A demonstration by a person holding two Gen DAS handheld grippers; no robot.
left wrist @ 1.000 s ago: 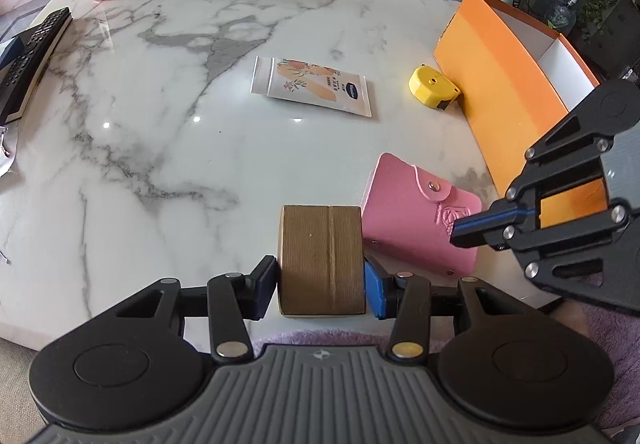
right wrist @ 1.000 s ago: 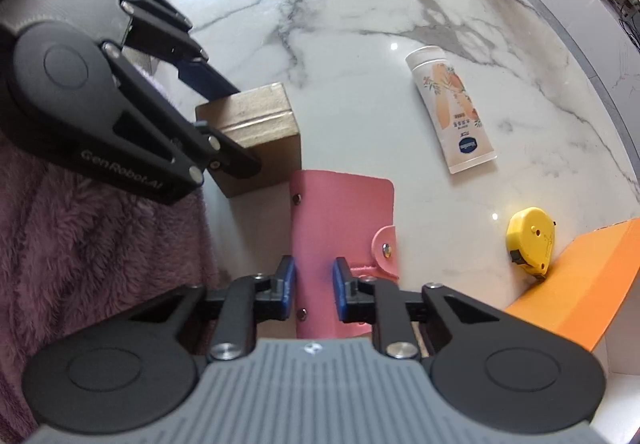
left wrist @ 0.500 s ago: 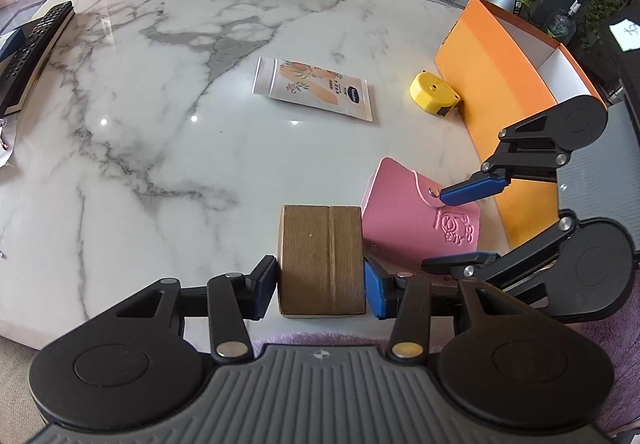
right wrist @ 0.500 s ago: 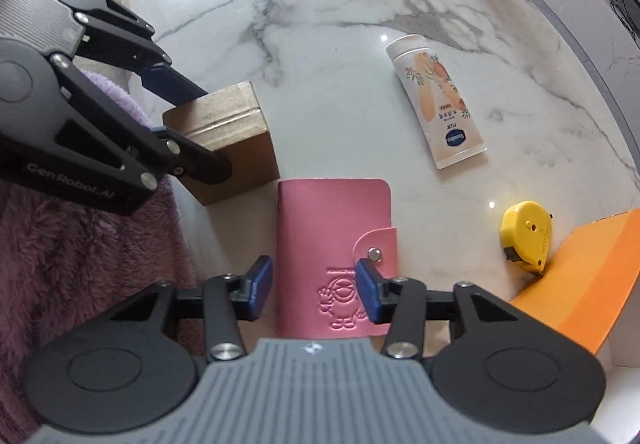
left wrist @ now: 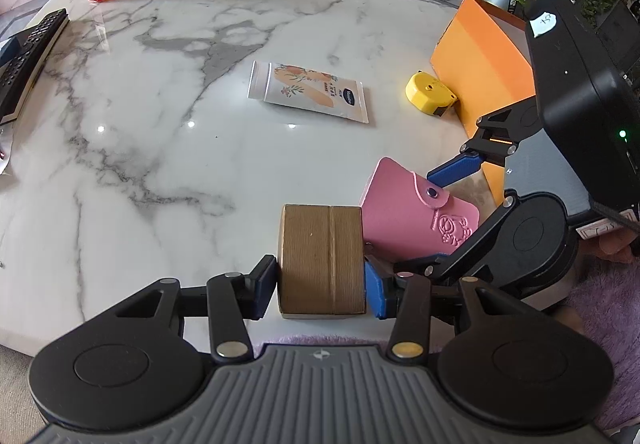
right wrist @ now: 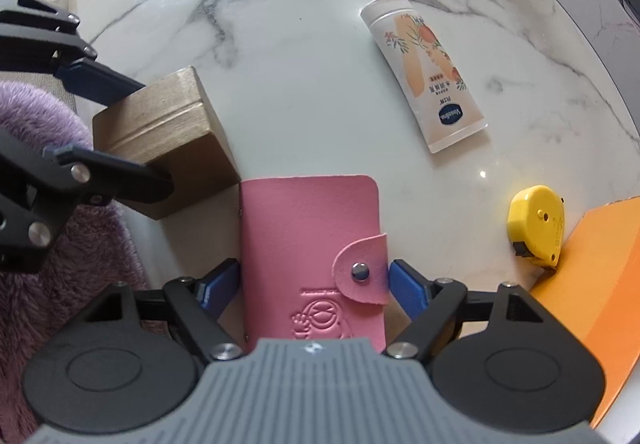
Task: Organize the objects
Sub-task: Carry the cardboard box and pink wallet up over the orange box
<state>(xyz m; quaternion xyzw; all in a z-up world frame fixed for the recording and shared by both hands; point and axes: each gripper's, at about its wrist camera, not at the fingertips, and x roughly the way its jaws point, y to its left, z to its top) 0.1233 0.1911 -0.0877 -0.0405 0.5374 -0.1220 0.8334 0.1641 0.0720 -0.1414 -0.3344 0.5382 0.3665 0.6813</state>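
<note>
Right gripper [right wrist: 314, 286] fingers, just opening wide, straddle pink wallet [right wrist: 312, 240] (lengthwise along them, unpinched).

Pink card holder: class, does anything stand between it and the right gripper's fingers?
Nothing visible does. The right gripper, its jaws having just been opening, straddles the pink card holder, one finger on each side. The brown box sits beside it, outside the jaws.

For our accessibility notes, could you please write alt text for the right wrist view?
The right gripper straddles a flat pink snap-button card wallet on a white marble table, its jaws having just opened. The left gripper is clamped on a brown cardboard box; a lotion tube and a yellow tape measure lie beyond.
</note>
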